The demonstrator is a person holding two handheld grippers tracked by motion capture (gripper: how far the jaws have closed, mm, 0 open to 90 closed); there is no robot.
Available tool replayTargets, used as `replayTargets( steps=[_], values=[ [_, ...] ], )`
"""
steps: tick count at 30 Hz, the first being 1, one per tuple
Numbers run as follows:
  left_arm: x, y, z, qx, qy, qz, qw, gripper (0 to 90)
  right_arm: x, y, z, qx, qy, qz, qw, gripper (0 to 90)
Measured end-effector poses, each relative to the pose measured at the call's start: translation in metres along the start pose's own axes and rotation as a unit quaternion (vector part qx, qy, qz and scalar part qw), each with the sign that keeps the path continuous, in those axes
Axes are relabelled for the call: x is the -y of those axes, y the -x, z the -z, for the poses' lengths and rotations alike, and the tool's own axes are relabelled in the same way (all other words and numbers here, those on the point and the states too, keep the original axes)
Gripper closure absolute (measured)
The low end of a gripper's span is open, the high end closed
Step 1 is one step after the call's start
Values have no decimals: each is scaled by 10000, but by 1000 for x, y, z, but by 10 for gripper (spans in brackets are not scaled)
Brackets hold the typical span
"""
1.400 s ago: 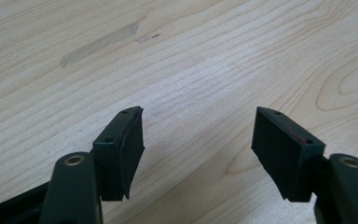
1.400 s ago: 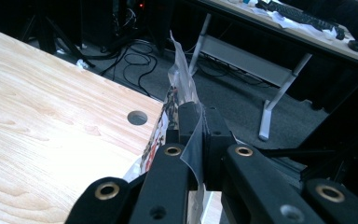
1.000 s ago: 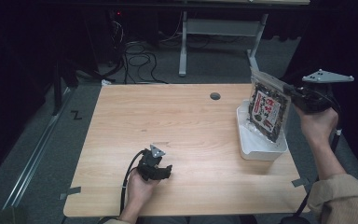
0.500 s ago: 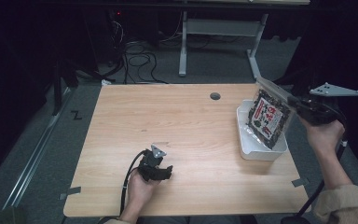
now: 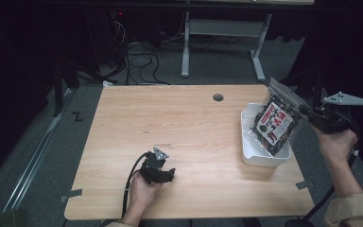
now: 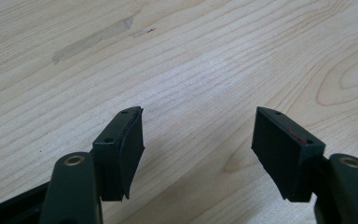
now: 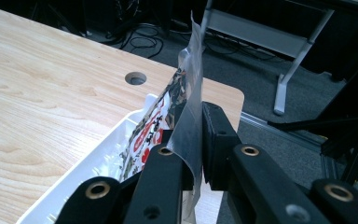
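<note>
Right gripper (image 5: 307,112), at the table's right edge, has a clear snack bag (image 5: 275,122) with a red, white and black label between its jaws. In the right gripper view the jaws sit against both faces of the bag's (image 7: 186,116) side edge, although they have just been opening slightly; the film is still pinched between the pads. The bag stands roughly on end, with its long axis tilted. Its sealed top corner points up and toward the far side of the table, and its lower end dips into the white bin (image 5: 253,156). The label faces the table's middle. The bin (image 7: 88,163) sits on the wooden table (image 5: 179,118) near the right edge, just on the person's side of the round cable hole (image 5: 218,97). Left gripper (image 5: 158,171) rests low on the near part of the table, well apart from the bag. Its jaws are spread with nothing between them, and bare wood (image 6: 191,70) shows in the gap.
</note>
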State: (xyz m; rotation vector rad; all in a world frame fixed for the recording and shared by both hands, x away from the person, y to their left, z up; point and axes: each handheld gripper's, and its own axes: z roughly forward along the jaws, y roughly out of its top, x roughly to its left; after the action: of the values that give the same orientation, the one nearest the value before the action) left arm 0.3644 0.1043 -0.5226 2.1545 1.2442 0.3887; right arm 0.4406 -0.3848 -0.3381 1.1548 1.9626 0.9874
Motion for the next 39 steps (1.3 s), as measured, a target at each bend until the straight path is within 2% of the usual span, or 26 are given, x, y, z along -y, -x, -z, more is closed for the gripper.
replayTargets(
  steps=[7, 15, 19, 24, 29, 34, 39],
  values=[
    [0, 0, 0, -6, 17, 13, 10000, 342, 1, 1, -3, 115, -102, 20, 9999, 844],
    [0, 0, 0, 4, -17, -11, 10000, 342, -2, 8, -8, 478, -322, 191, 9982, 880],
    [0, 0, -1, 8, -40, -1, 10000, 341, -6, 9, -12, 574, -438, 215, 9972, 877],
    [1, 0, -1, 9, -16, 1, 10000, 341, -6, 11, -18, 714, -528, 139, 9960, 870],
    [1, 1, -1, 16, -34, -2, 10000, 342, -4, 12, -19, 731, -511, 83, 9960, 778],
    [1, 0, 0, 8, 0, 11, 10000, 341, -4, 14, -16, 573, -435, -46, 9974, 623],
    [0, 1, -2, 14, -24, 7, 10000, 341, -4, 15, -12, 561, -486, -106, 9972, 532]
  ],
)
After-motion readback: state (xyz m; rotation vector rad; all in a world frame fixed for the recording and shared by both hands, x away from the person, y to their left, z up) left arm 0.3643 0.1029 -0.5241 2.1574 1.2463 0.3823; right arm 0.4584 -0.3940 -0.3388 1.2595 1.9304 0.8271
